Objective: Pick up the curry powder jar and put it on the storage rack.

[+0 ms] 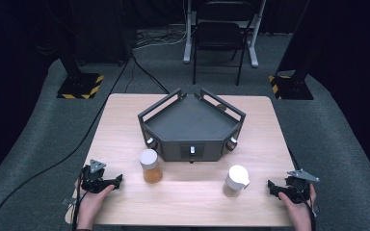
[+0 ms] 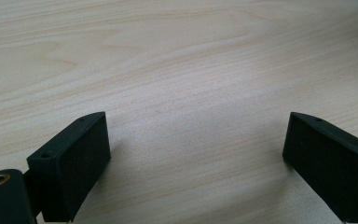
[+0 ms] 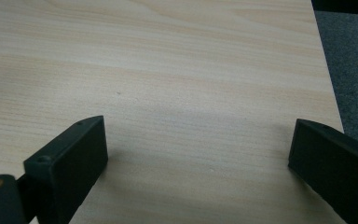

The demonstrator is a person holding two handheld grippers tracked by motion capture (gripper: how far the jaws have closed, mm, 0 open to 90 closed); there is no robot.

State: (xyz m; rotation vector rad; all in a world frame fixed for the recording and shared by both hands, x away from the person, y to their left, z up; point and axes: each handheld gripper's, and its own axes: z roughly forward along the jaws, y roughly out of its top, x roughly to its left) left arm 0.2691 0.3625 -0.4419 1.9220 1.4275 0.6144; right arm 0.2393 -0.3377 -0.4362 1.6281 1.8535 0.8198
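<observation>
Two jars stand on the wooden table. One is an amber jar with a white lid, left of centre. The other is a pale jar with a white cap, right of centre. My left gripper rests near the table's front left, held by a hand, a short way left of the amber jar. My right gripper rests at the front right, just right of the pale jar. In both gripper views the black jaws stand wide apart over bare wood: the left gripper and the right gripper are open and hold nothing.
A dark grey angular tray with raised rails and small knobs sits at the table's middle back. Beyond the table are a black chair, stand bases with yellow-black stripes, and cables on the grey carpet. The table's right edge lies close to the right gripper.
</observation>
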